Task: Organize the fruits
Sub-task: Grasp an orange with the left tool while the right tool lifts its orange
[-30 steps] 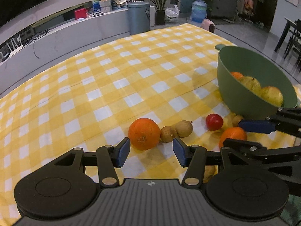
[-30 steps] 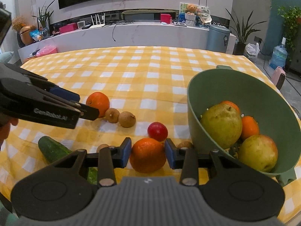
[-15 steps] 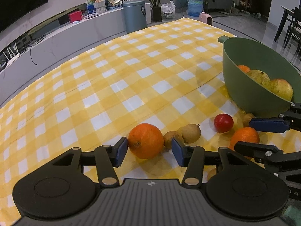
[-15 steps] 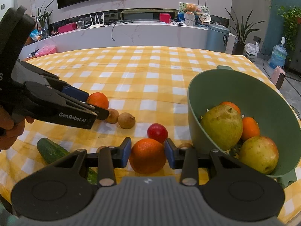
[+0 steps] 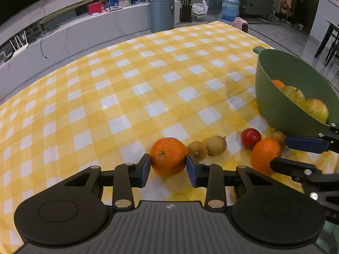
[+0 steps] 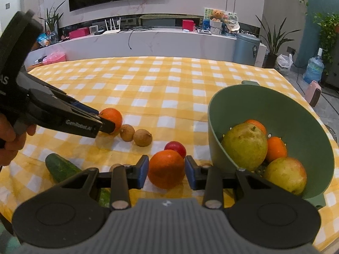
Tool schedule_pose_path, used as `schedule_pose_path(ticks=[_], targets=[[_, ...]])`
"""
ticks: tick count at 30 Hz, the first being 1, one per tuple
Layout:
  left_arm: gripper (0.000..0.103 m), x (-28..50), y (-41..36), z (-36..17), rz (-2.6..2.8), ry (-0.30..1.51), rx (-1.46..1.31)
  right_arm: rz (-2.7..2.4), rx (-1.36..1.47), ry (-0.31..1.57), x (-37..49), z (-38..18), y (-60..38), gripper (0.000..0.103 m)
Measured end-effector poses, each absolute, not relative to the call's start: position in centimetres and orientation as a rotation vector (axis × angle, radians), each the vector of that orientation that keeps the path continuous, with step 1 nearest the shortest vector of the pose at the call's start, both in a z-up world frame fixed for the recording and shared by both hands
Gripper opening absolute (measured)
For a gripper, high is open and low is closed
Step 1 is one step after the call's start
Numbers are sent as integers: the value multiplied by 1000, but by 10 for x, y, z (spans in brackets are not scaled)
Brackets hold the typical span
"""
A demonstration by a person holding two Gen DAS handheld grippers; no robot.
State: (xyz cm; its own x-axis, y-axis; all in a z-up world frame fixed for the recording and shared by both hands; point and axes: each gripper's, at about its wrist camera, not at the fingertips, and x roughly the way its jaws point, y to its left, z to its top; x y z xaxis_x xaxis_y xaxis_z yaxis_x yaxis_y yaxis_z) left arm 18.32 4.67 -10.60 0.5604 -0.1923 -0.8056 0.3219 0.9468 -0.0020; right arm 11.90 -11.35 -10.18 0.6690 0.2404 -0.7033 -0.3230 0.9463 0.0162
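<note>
My green bowl holds pears and oranges; both my claws stand wide around bright oranges on the cloth

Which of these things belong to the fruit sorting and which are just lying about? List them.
Job:
left gripper, left orange between its fingers
right gripper, right orange between its fingers
red fruit
brown fruits
green bowl holding pears

Lying about:
cucumber
grey bin
water bottle
teddy bear

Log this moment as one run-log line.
left gripper: fingers straddling left orange | right gripper: straddling right orange | neither lifted | green bowl: four fruits
</note>
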Motion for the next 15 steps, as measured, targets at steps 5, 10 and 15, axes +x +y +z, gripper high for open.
schedule_pose_path(ticks=[5, 10, 15], targets=[[40, 171, 54, -98, -360, 975, 87, 320, -79, 824, 121, -109, -118, 33], [41, 171, 56, -100, -361, 979, 59, 317, -44, 872, 125, -118, -121, 33], [48, 173, 52, -102, -336, 977, 66, 320, -7, 864, 128, -118, -121, 50]])
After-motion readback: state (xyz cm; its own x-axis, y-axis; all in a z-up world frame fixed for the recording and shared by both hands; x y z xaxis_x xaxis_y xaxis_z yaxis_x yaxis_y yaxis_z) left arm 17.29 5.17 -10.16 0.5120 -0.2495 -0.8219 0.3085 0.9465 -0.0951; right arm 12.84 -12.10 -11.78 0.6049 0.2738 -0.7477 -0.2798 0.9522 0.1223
